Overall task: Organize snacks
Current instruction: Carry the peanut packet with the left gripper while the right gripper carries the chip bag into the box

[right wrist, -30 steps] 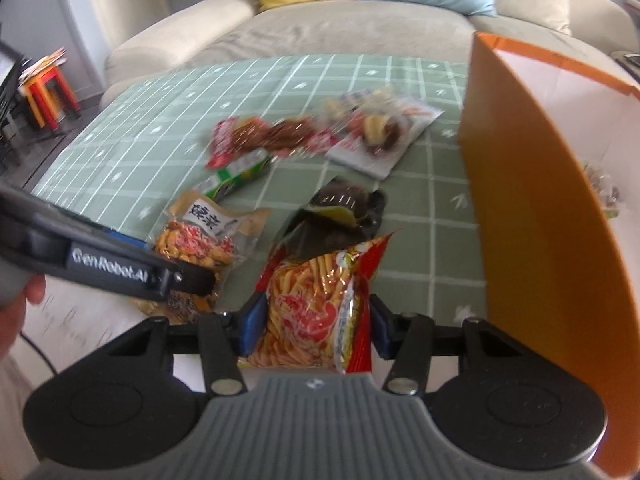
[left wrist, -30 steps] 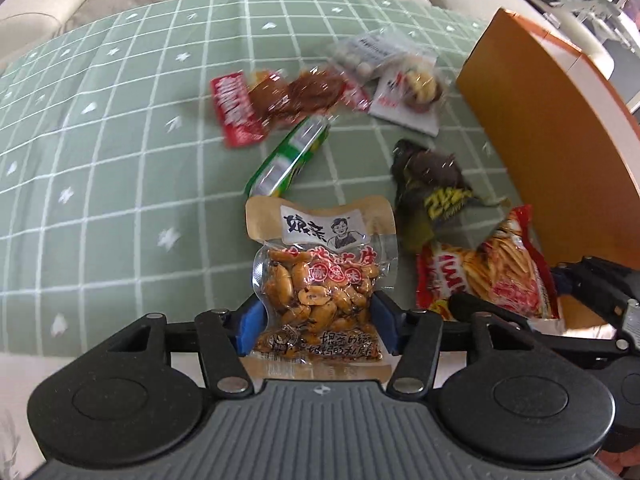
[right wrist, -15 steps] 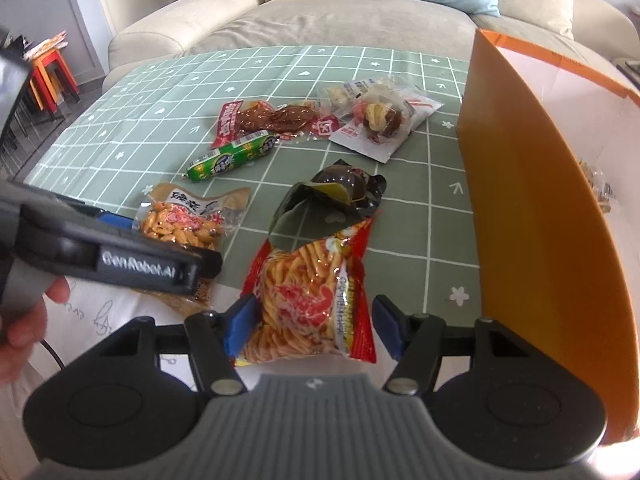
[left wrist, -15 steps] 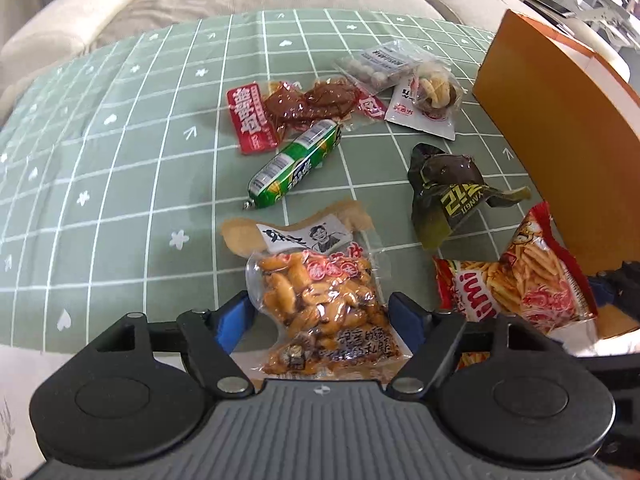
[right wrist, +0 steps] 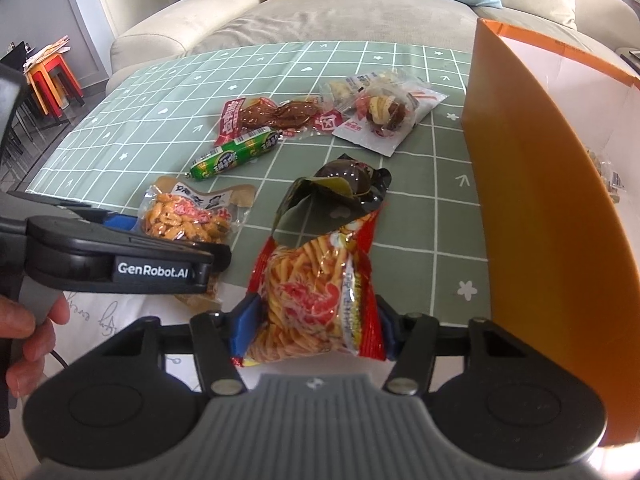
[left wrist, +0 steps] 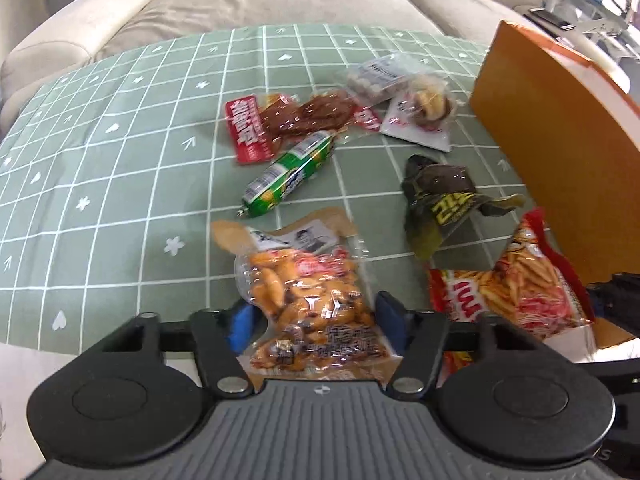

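Observation:
My left gripper (left wrist: 316, 322) is shut on a clear bag of orange broad beans (left wrist: 304, 288), lifted off the green checked cloth; it also shows in the right wrist view (right wrist: 184, 216). My right gripper (right wrist: 314, 324) is shut on a red bag of shrimp sticks (right wrist: 316, 280), also seen in the left wrist view (left wrist: 516, 284). An orange box (right wrist: 532, 208) with a white inside stands to the right; a small snack pack (right wrist: 608, 176) lies in it.
On the cloth (left wrist: 120, 184) lie a green sausage (left wrist: 290, 172), a dark green pack (left wrist: 440, 196), a red-brown meat pack (left wrist: 296, 118) and clear packs (left wrist: 416, 108). A beige sofa (right wrist: 340, 12) stands behind. Stools (right wrist: 48, 76) stand far left.
Both grippers have risen and pulled back from the cloth, each carrying its bag. More of the sofa shows now.

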{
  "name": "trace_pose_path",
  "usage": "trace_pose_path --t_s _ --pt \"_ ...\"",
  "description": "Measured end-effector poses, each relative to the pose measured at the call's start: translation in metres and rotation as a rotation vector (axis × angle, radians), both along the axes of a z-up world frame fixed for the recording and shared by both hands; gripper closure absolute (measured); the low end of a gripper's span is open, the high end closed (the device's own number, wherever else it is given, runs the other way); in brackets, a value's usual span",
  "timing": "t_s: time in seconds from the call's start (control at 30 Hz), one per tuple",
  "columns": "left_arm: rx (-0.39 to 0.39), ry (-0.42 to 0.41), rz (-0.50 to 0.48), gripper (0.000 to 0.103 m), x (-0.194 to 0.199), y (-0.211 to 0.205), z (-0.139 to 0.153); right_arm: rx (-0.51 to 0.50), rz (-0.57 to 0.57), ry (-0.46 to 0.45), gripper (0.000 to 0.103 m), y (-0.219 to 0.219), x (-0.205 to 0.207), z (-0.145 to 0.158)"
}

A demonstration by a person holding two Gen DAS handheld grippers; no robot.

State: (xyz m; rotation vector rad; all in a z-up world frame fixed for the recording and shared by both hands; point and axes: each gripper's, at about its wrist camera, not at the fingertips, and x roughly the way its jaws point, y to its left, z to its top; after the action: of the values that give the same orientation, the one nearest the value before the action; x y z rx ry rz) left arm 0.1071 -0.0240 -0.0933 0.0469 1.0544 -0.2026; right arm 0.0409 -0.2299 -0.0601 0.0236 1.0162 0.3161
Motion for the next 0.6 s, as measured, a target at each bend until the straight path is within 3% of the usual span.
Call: trace_pose_path --t_s 0.2,0.43,0.47,0.53,0.6 --pt "-0.092 -0.003 0.019 0.044 -0.005 0.011 0.002 -0.013 0.009 -0.018 0.053 0.001 -0.001 0.002" --pt "-0.116 -0.023 0.013 0.058 -0.014 0.012 0.015 0.015 0.002 -0.036 0.058 -0.002 -0.004 0.011" --pt "-0.128 -0.028 0.018 0.066 -0.016 0.013 0.018 0.014 0.002 -0.043 0.058 -0.001 -0.005 0.013" --pt "-0.133 -0.036 0.013 0.072 -0.018 0.013 0.024 0.019 0.008 -0.053 0.058 0.0 -0.008 0.018" --pt "-0.128 -0.043 0.005 0.073 -0.021 0.011 0.029 0.011 0.018 -0.066 0.059 0.002 -0.011 0.022"
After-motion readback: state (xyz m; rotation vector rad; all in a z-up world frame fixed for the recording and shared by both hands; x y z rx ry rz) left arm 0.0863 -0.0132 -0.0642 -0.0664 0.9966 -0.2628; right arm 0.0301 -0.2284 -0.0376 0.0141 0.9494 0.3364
